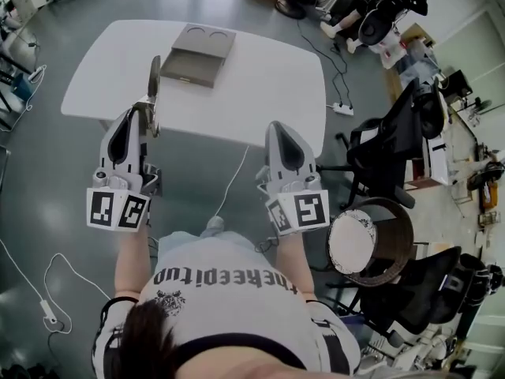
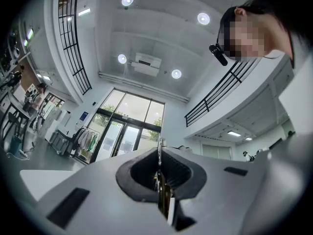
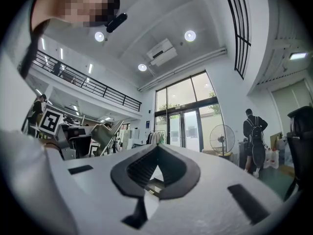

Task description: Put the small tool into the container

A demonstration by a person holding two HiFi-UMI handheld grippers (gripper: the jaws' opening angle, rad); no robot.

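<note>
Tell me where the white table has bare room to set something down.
The table is bare right of the container, to its right edge, and left of it. The left gripper with the small tool hangs before the near left edge. Chairs crowd the floor at right.

A high lab hall, shown by balcony railings (image 2: 73, 48), glass entrance doors (image 2: 128, 127), office chairs (image 1: 387, 144) and loose cables (image 1: 231, 183).

small tool (image 2: 163, 195): edge-on, type unclear | container (image 1: 197, 54): contents too small to tell
</note>
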